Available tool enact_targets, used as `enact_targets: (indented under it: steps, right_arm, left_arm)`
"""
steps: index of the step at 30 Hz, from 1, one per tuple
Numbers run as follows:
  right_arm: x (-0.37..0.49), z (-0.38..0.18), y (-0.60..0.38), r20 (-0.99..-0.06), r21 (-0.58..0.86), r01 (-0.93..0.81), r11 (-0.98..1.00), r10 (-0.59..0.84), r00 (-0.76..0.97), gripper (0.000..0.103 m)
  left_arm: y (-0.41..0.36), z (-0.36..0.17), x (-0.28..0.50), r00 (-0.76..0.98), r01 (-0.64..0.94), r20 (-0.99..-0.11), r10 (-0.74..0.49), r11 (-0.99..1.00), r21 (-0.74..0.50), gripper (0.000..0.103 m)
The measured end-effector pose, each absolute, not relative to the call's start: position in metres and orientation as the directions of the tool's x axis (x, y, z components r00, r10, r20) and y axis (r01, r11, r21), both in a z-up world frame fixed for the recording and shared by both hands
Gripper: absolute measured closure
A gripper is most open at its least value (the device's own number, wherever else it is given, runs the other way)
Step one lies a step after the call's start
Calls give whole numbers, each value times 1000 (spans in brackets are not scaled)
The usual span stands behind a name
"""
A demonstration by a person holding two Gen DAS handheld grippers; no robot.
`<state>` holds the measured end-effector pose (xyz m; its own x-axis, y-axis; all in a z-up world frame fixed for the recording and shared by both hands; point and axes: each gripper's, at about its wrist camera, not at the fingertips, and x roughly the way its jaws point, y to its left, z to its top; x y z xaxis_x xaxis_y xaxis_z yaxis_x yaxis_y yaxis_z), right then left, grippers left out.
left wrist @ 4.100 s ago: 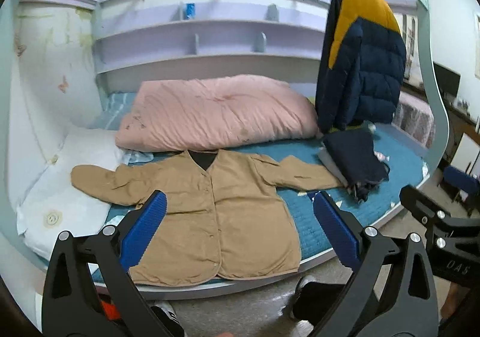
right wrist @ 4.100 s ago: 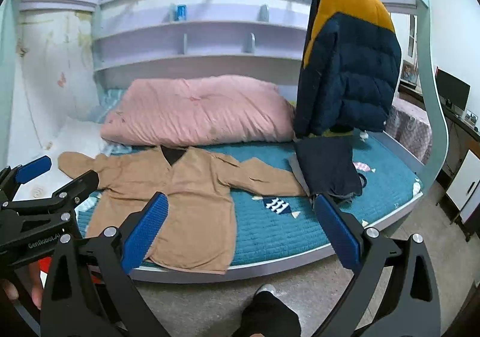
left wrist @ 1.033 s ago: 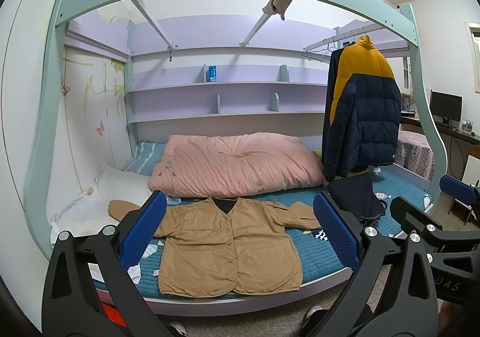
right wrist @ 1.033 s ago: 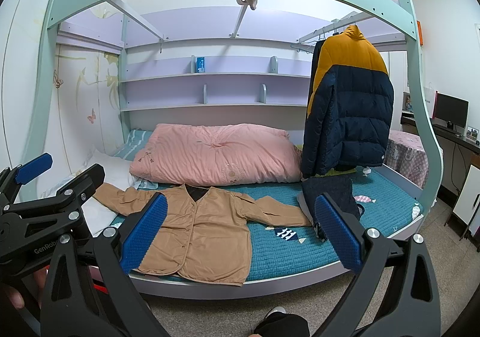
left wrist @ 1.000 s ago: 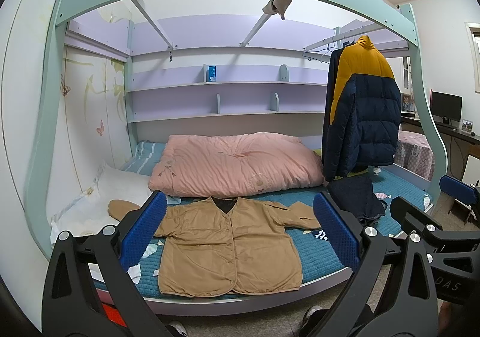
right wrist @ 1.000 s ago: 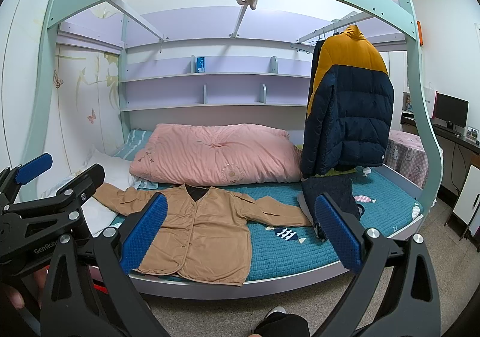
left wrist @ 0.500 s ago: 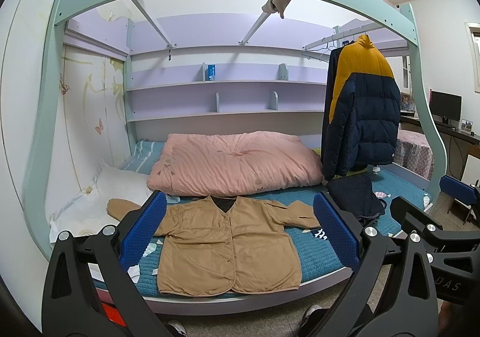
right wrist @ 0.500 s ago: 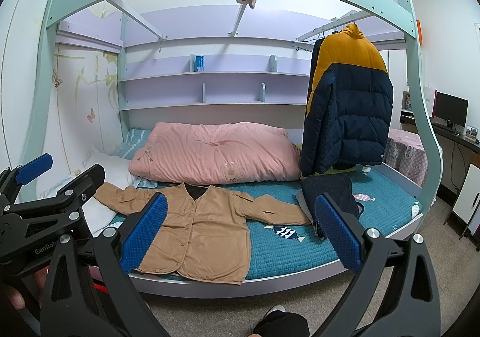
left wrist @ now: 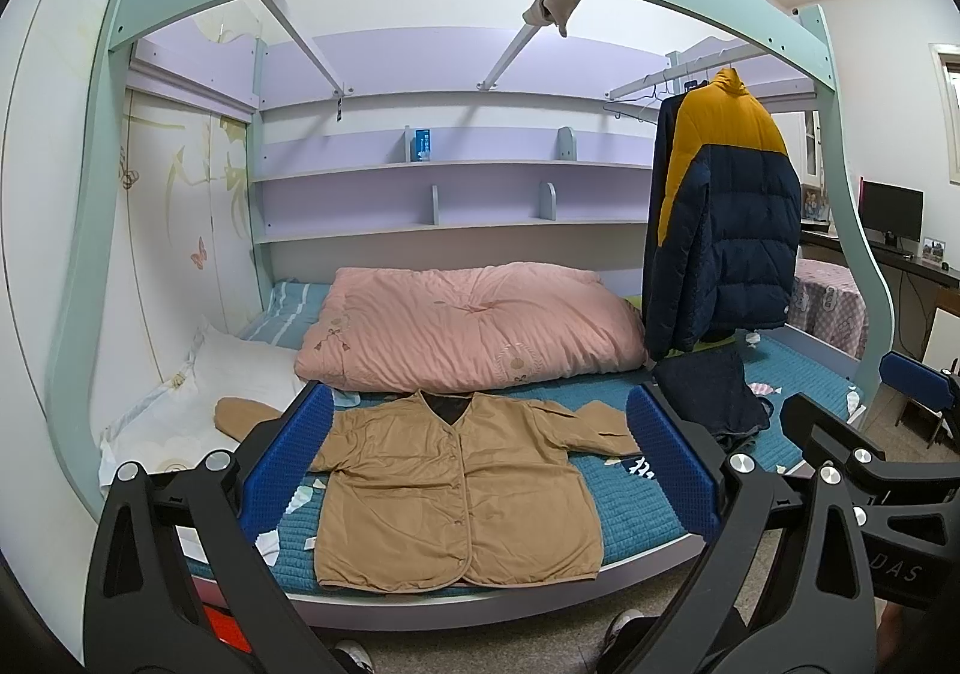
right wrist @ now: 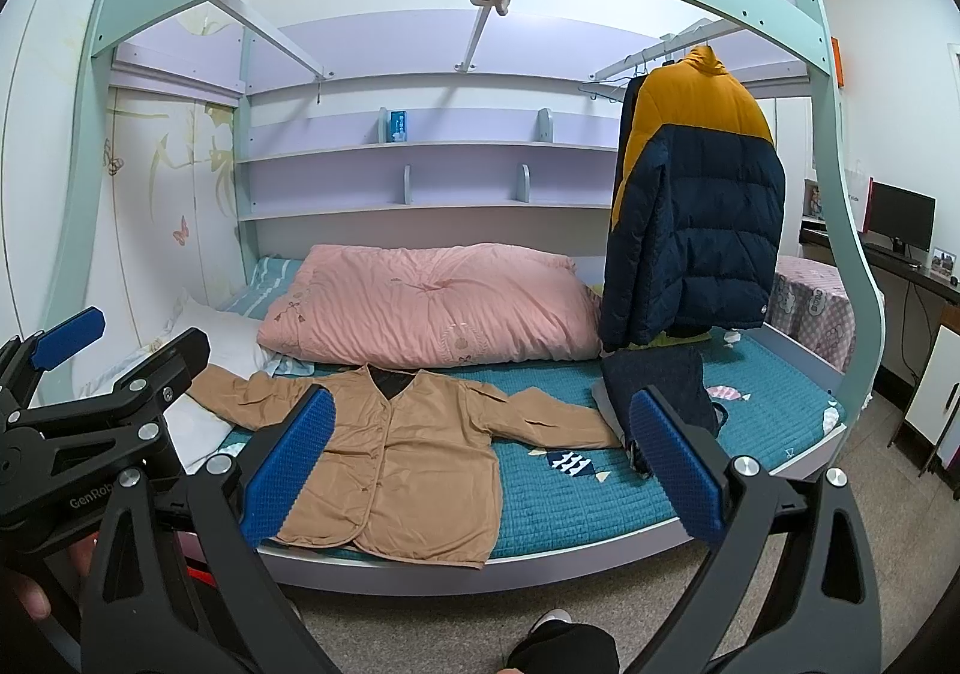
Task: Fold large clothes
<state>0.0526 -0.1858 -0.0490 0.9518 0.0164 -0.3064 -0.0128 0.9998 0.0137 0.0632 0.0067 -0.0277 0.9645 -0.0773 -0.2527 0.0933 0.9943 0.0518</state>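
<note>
The tan jacket [left wrist: 456, 485] lies flat and face up on the bed [left wrist: 636, 500], sleeves spread, hem at the near edge. Behind it sits a pink quilt [left wrist: 468, 332]; to its right, a dark folded garment [left wrist: 708, 392], perhaps trousers. Left gripper [left wrist: 480, 464] and right gripper [right wrist: 480, 464] hover wide apart, holding nothing, short of the bed.

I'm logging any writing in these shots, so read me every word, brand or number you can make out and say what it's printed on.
"GenRob", cut off by the edge of the fingers: on the black body of the left tool, seen in the right wrist view.
"DAS", start hidden: on the black body of the right tool, seen in the left wrist view.
Blue box on the upper shelf: print too small to read.
Tan jacket and hanging puffer coat: no readable text.
</note>
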Motion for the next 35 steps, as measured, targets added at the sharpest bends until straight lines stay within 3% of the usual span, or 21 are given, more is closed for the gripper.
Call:
enact_targets:
  steps: [35]
  right_arm:
    - [53, -49, -184, -311, 14, -9, 1000, 13, 950, 8]
  left_arm:
    - [8, -28, 64, 964, 95, -255, -79, 994, 51, 5]
